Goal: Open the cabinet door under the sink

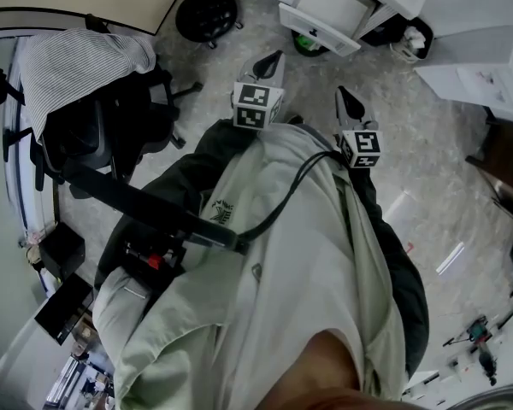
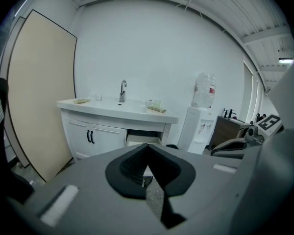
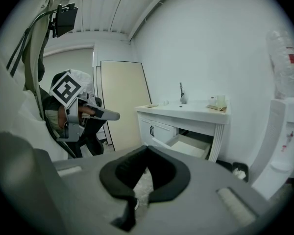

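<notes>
Chair [image 1: 111, 135]: black, off to the left, striped cloth [image 1: 77, 62] draped over its back.
Cooler [image 2: 198, 126]: white, standing against the wall, bottle [image 2: 204, 89] upright on top.
Board [image 2: 39, 92]: beige, leaning against the wall.
Drawer [image 1: 325, 11]: white, pulled out.

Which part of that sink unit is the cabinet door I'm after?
Find the white vanity cabinet against the white wall, between the leaning beige board and the white water dispenser. The closed white panelled doors fill its left half; unlike the pulled-out white drawer beside them, they carry paired black handles.
</notes>
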`<move>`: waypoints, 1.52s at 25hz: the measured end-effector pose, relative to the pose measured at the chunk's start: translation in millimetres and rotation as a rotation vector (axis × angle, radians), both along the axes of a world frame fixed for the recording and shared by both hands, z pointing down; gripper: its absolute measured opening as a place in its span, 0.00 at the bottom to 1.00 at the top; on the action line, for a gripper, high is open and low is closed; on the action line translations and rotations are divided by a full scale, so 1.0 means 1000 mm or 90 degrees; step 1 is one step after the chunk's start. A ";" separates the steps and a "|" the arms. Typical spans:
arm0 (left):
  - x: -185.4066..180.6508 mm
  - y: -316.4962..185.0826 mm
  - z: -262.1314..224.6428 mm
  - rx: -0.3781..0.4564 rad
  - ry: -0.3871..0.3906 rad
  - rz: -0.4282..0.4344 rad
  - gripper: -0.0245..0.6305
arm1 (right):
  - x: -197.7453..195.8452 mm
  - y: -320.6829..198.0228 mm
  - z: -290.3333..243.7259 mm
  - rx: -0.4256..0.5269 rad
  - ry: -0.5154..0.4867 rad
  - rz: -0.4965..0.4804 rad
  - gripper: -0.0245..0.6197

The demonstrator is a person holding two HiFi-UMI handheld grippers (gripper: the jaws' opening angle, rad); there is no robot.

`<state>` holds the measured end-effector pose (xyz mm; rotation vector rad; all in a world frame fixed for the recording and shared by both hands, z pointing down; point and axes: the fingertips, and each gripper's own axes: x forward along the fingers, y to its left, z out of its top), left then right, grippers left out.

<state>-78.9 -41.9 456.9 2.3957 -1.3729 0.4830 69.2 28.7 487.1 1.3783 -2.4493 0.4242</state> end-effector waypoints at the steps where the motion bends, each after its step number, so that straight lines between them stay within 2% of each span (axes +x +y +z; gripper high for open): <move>1: 0.000 -0.001 0.000 0.000 -0.001 0.000 0.05 | 0.000 -0.001 0.000 0.000 -0.001 0.000 0.04; 25: -0.002 -0.002 -0.001 0.002 -0.003 -0.001 0.05 | 0.000 -0.001 -0.001 0.006 0.010 0.006 0.04; 32: 0.005 0.000 -0.004 0.008 0.005 0.022 0.05 | -0.002 -0.001 -0.001 0.007 0.015 0.001 0.04; 38: 0.004 0.001 -0.004 0.008 0.008 0.020 0.05 | -0.002 0.000 0.001 0.005 0.018 0.002 0.04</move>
